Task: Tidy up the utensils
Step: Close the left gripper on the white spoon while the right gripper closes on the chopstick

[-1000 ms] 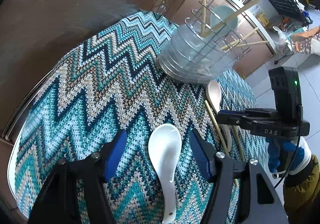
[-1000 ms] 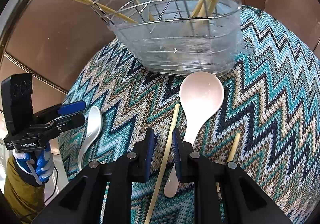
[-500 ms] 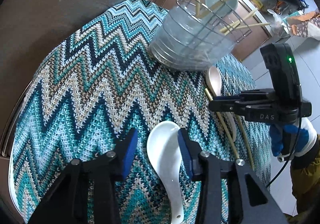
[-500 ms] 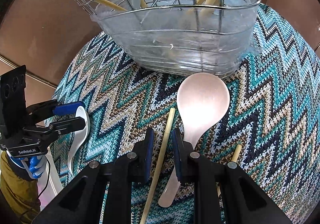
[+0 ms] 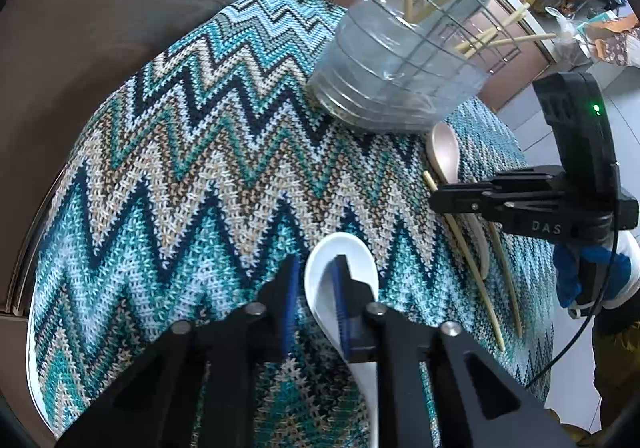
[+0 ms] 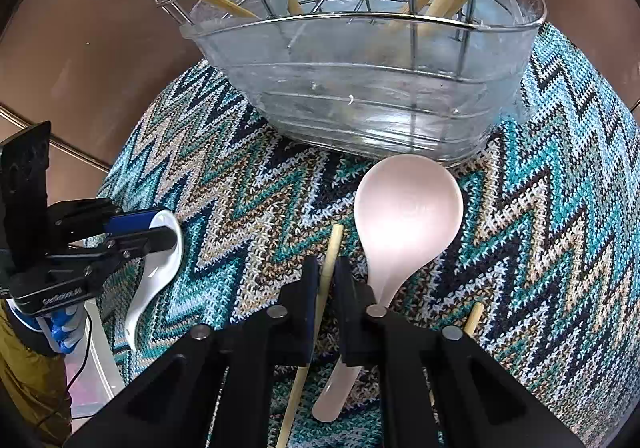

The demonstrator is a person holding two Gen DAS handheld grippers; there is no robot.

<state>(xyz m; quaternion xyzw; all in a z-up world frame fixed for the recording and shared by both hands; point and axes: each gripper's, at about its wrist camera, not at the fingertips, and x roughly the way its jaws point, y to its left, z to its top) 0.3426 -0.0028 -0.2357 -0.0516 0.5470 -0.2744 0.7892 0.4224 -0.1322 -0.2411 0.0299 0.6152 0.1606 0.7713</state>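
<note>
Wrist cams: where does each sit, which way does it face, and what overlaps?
Left wrist: on the left tool, looking steeply down the fingers at the white spoon; right tool and gloved hand show.
Right wrist: on the right tool, steeply down at a chopstick; left tool shows.
Shared: rack, pink spoon, zigzag cloth.

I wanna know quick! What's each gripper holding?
Left gripper: just closed on the white spoon.
Right gripper: shut on a chopstick.
</note>
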